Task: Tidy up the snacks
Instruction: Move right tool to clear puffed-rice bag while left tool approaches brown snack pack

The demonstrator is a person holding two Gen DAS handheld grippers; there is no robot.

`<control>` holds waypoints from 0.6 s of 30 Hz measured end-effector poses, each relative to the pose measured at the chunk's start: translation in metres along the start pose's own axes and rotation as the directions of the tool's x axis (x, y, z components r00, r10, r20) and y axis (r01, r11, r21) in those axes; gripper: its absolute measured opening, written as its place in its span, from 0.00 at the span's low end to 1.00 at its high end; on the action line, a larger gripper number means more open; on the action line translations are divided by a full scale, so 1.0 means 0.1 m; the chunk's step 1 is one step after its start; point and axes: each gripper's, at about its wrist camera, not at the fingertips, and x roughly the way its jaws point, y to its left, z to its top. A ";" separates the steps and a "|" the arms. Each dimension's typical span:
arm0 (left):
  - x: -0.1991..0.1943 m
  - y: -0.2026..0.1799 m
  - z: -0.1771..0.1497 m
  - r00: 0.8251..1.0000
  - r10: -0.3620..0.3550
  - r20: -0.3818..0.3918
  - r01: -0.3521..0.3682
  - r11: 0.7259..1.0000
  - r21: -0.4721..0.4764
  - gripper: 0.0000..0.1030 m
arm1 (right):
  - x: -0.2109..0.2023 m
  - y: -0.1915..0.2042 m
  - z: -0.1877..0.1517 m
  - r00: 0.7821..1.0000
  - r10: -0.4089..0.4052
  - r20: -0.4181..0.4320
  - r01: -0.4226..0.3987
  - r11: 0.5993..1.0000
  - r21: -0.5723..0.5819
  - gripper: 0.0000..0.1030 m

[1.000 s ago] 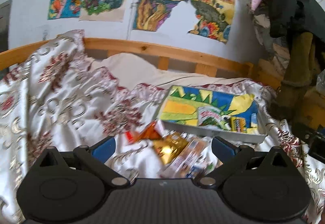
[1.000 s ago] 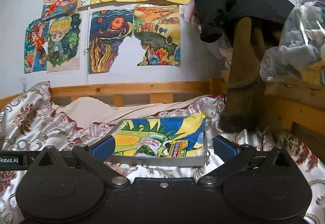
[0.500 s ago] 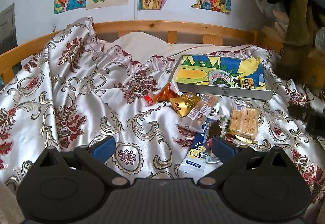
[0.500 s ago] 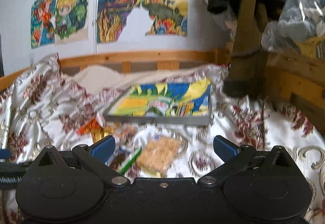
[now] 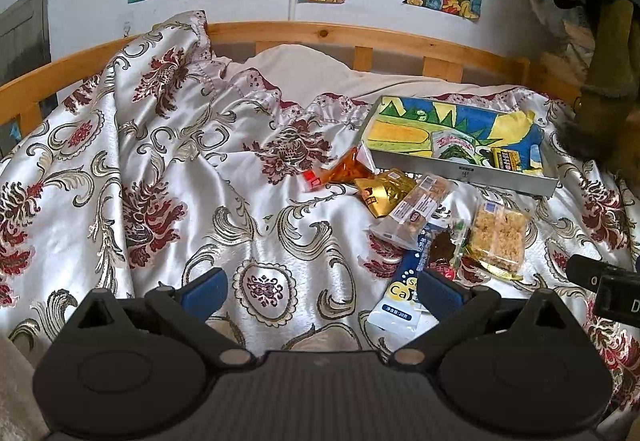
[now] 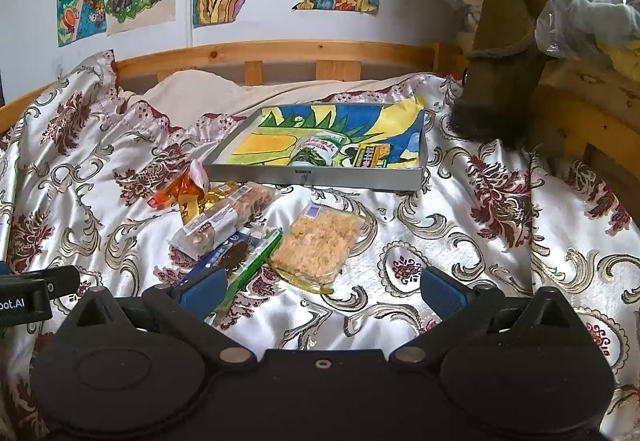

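The snacks lie in a loose heap on the bed, just in front of the tray, which already holds two packets. Both grippers hang above the bedspread with jaws wide apart and nothing between them.

The move likely turns on the rice cake. In the right wrist view it lies ahead of the right gripper and a little left of its centre line, inside the span of the jaws, its long axis running from near-left to far-right, toward the tray. So the right gripper looks the nearer and better lined up; a short advance and a slight turn would set the jaws across the cake's narrow side.

From the left gripper the heap lies off to the right: the blue sachet sits just beside its right finger, and the rice cake is farther out, beyond that finger. The left would have to swing right to reach anything.

The left view shows the sachet's full length and the order of the far packets: the orange packet nearest the tray's corner, then the gold packet, then the long bar lying aslant over the sachet's end. In the right view the sachet is mostly hidden behind the left finger and under the bar. The right view alone shows a green stick clearly, alongside the cake's left edge, and the open bedspread to the right of the heap.
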 end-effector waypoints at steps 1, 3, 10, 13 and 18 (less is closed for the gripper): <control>0.00 -0.01 0.00 1.000 0.002 -0.001 -0.002 1.000 0.003 1.00 | 0.01 0.00 0.00 1.000 0.001 -0.003 -0.001 1.000 0.000 0.99; 0.00 0.00 0.00 1.000 0.005 0.002 -0.005 1.000 0.004 1.00 | 0.02 0.00 0.00 1.000 0.002 -0.007 -0.002 1.000 0.001 0.99; 0.02 -0.01 0.02 1.000 -0.015 -0.027 0.016 1.000 0.011 1.00 | 0.02 0.01 0.00 1.000 0.007 -0.011 -0.007 1.000 -0.002 0.99; 0.08 0.00 0.02 0.995 -0.064 -0.083 0.065 0.998 0.013 1.00 | 0.04 0.06 0.01 0.998 0.060 -0.037 -0.061 0.998 -0.031 0.99; 0.23 -0.02 0.08 0.979 -0.104 -0.173 0.110 0.994 0.028 1.00 | 0.06 0.12 0.03 0.992 0.106 -0.065 -0.110 0.992 -0.058 0.99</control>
